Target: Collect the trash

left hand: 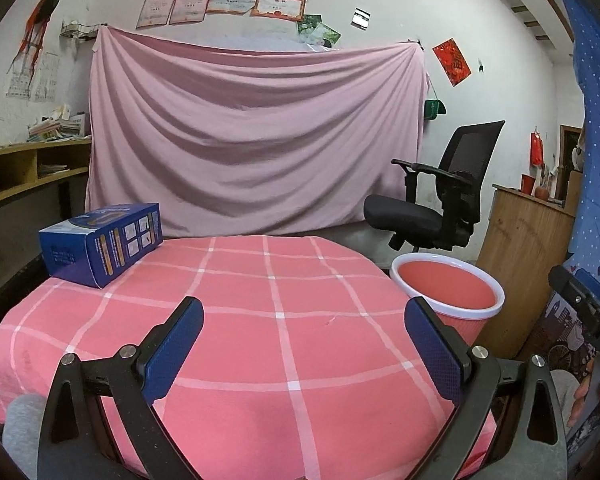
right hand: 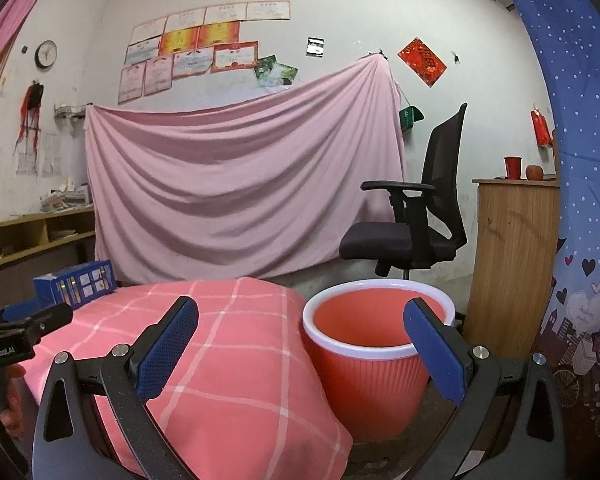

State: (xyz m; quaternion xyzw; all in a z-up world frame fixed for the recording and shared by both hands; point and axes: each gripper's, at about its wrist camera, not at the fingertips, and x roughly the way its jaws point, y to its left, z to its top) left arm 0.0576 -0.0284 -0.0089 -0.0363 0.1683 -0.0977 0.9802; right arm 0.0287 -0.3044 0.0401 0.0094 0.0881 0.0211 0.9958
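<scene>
Holding: your left gripper (left hand: 304, 344) sits with its blue pads spread wide and nothing between them, low over the near part of the table.
Right tool: your right gripper (right hand: 300, 346) is spread just as wide and also empty; its left pad hangs over the cloth's right edge, its right pad over the bin's mouth.
Table edge: the pink checked cloth (left hand: 260, 300) rounds off at the far side and drops away at the right, just beside the bin.
Bin: the red bin with a white rim (right hand: 374, 354) stands on the floor against the table's right side, its mouth open.
Trash: the blue box (left hand: 100, 242) lies flat at the table's far left corner, close to the edge, well apart from both grippers and across the table from the bin.
Open room: the cloth between the left pads and the box is bare.
Beyond: a black office chair (right hand: 414, 220) stands behind the bin, a wooden cabinet (right hand: 514, 256) to its right, a pink sheet (left hand: 252, 136) hangs on the far wall.
</scene>
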